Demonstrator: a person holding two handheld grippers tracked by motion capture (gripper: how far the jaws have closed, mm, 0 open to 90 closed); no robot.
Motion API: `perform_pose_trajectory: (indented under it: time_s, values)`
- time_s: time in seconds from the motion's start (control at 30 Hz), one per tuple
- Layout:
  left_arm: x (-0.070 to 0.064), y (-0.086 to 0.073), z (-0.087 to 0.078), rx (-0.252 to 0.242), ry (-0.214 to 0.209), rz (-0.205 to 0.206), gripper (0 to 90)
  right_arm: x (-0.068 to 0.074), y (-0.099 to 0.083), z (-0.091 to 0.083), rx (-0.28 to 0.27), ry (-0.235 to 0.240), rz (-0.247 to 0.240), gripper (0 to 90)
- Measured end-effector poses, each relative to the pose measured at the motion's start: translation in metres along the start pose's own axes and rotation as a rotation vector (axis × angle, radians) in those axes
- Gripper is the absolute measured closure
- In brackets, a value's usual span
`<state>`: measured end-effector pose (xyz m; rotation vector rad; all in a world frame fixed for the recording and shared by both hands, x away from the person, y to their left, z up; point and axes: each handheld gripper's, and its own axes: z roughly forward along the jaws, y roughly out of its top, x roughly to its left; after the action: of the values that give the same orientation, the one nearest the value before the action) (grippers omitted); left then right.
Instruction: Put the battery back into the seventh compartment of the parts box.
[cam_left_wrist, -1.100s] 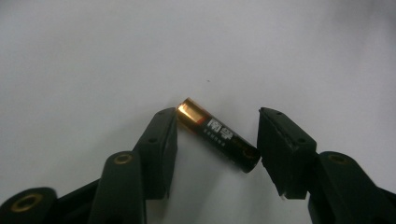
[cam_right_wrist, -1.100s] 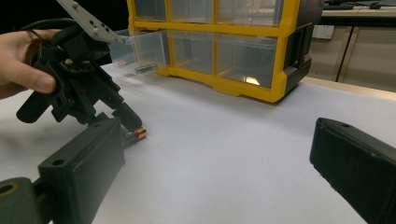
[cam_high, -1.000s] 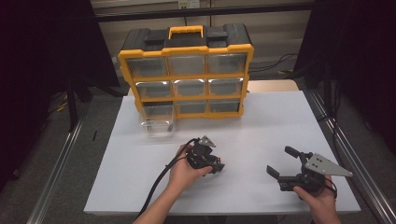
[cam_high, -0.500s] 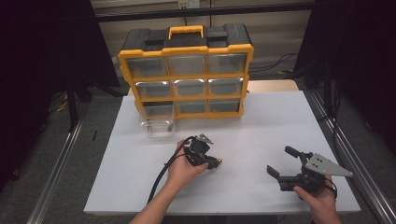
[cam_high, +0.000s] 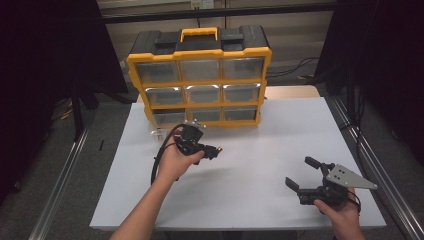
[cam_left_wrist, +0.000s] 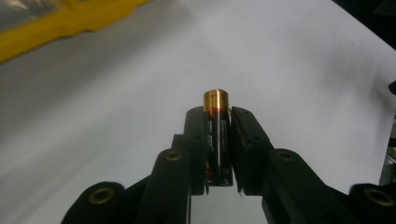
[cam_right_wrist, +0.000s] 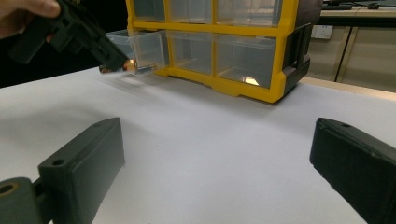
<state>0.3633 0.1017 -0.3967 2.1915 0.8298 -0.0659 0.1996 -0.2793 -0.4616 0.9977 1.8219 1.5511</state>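
Note:
A black AA battery (cam_left_wrist: 217, 135) with a gold end sits clamped between the jaws of my left gripper (cam_left_wrist: 217, 116). In the high view my left gripper (cam_high: 212, 150) hangs above the white table, just in front of the yellow organizer (cam_high: 200, 86). The battery's tip (cam_high: 218, 149) points right. The organizer's bottom-left clear drawer (cam_high: 159, 133) is pulled out, and the right gripper view shows this drawer (cam_right_wrist: 140, 46) right behind the battery (cam_right_wrist: 129, 66). My right gripper (cam_high: 298, 171) rests near the front right with its jaws wide apart (cam_right_wrist: 219, 154) and nothing between them.
The organizer has three rows of clear drawers and a handle on top. The white table (cam_high: 270, 135) stretches between the two grippers. A cable (cam_high: 159, 157) trails from the left gripper. Metal rails (cam_high: 370, 165) run along both table sides.
My left gripper has carried the battery away from the person and a little left, toward the organizer's pulled-out drawer. The right gripper has stayed put.

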Motion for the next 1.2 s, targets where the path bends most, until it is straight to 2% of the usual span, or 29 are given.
perform_pose_trajectory:
  time_s: [0.1,0.17,0.23,0.33,0.47,0.5,0.6,0.63,0.7,0.87,0.9,0.93,0.97,1.0,1.03,1.07,1.13,1.2]
  values:
    - [0.009,0.007,-0.015,-0.038,0.022,-0.038,77.2,0.0,0.0,0.0,0.002,0.004,-0.001,2.7]
    - [0.016,0.011,-0.025,-0.049,0.037,-0.041,77.2,-0.001,0.0,0.001,-0.003,0.003,-0.004,2.7]
    - [0.022,0.015,-0.036,-0.071,0.075,-0.053,77.2,0.0,0.0,0.001,-0.003,0.002,-0.003,2.7]
    - [0.031,0.021,-0.05,-0.089,0.098,-0.067,77.2,0.0,0.0,0.001,0.001,0.004,-0.002,2.7]
    - [0.047,0.028,-0.069,-0.126,0.186,-0.087,77.1,0.001,-0.001,0.001,0.005,0.003,-0.006,2.7]
    - [0.053,0.029,-0.073,-0.116,0.203,-0.089,77.1,0.001,-0.001,0.001,0.002,0.001,-0.006,2.7]
    - [0.068,0.029,-0.078,-0.136,0.229,-0.135,77.1,0.001,-0.001,-0.001,0.002,-0.001,-0.007,2.7]
    - [0.073,0.029,-0.078,-0.118,0.237,-0.14,77.1,0.001,-0.001,-0.002,0.0,-0.001,-0.008,2.7]
    - [0.081,0.027,-0.076,-0.115,0.258,-0.167,77.1,0.001,-0.001,-0.002,0.001,-0.001,-0.008,2.7]
    - [0.096,0.022,-0.069,-0.112,0.329,-0.183,77.0,0.001,-0.001,-0.001,0.004,-0.002,0.0,2.7]
    - [0.099,0.022,-0.068,-0.098,0.347,-0.162,76.8,0.001,-0.001,-0.001,0.006,-0.001,-0.001,2.7]
    - [0.101,0.021,-0.067,-0.104,0.352,-0.161,75.5,0.001,-0.001,-0.001,0.007,0.0,0.0,2.7]
    - [0.101,0.02,-0.067,-0.116,0.352,-0.174,68.9,0.001,-0.001,-0.001,0.006,0.001,-0.002,2.7]
    - [0.101,0.02,-0.067,-0.114,0.347,-0.164,60.4,0.001,-0.001,-0.002,0.005,0.001,-0.001,2.7]
    - [0.098,0.02,-0.064,-0.145,0.338,-0.188,58.8,0.001,-0.001,-0.002,0.001,0.002,-0.004,2.7]
    - [0.096,0.019,-0.067,-0.12,0.326,-0.171,55.8,0.001,-0.001,-0.002,0.0,0.004,-0.005,2.7]
    - [0.088,0.014,-0.067,-0.18,0.302,-0.171,50.3,0.0,-0.001,-0.002,0.0,0.0,-0.006,2.7]
    - [0.083,0.008,-0.072,-0.176,0.268,-0.132,47.9,0.0,-0.001,-0.003,0.001,0.0,0.0,2.7]
